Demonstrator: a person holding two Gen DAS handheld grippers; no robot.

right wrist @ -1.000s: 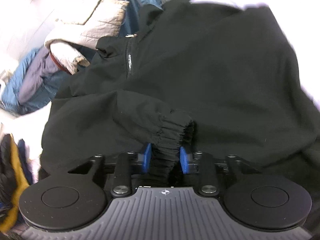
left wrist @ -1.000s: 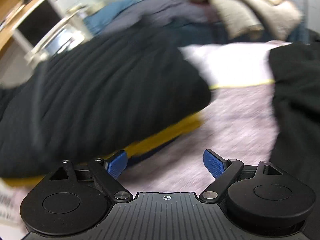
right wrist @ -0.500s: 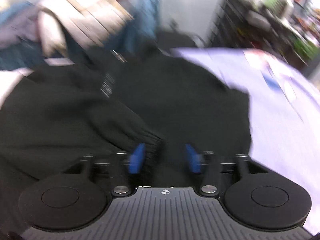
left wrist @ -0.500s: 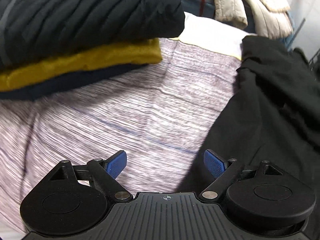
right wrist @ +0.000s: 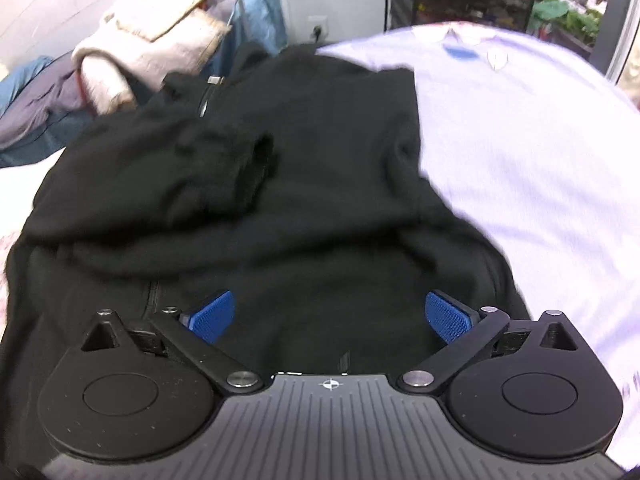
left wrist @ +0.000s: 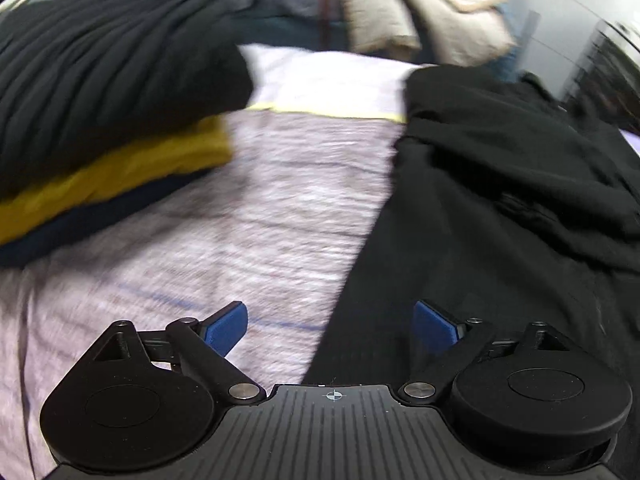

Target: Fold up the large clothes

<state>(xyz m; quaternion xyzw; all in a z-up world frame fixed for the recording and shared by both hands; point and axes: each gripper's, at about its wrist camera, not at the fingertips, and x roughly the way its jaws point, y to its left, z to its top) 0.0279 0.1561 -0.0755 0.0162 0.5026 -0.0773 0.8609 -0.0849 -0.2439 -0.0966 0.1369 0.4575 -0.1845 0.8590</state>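
The jacket (right wrist: 320, 168) is black, matte and soft, with a zip running up to a collar (right wrist: 200, 84) at its far end. It lies spread on the bedsheet (right wrist: 520, 140), pale lilac on this side and streaked grey-mauve (left wrist: 260, 220) in the left wrist view. One sleeve is folded across the chest, its gathered cuff (right wrist: 260, 160) resting near the middle of the body. The hem end lies nearest the cameras.

The right gripper (right wrist: 332, 320) hovers low over the hem part of the jacket, its blue pads (right wrist: 212, 316) spread wide with nothing between them. The left gripper (left wrist: 332, 324) sits over the jacket's left edge (left wrist: 380, 240), half above sheet and half above cloth; its pads (left wrist: 228, 326) are also wide apart and hold nothing. Whether either touches the cloth is unclear.

The jacket's long axis runs away from both cameras, collar pointing toward the heap of clothes (right wrist: 152, 44) at the far side.

To the left lies a folded stack (left wrist: 100, 120): black on top, mustard below, navy at the bottom, well apart from the jacket. The left view is blurred.
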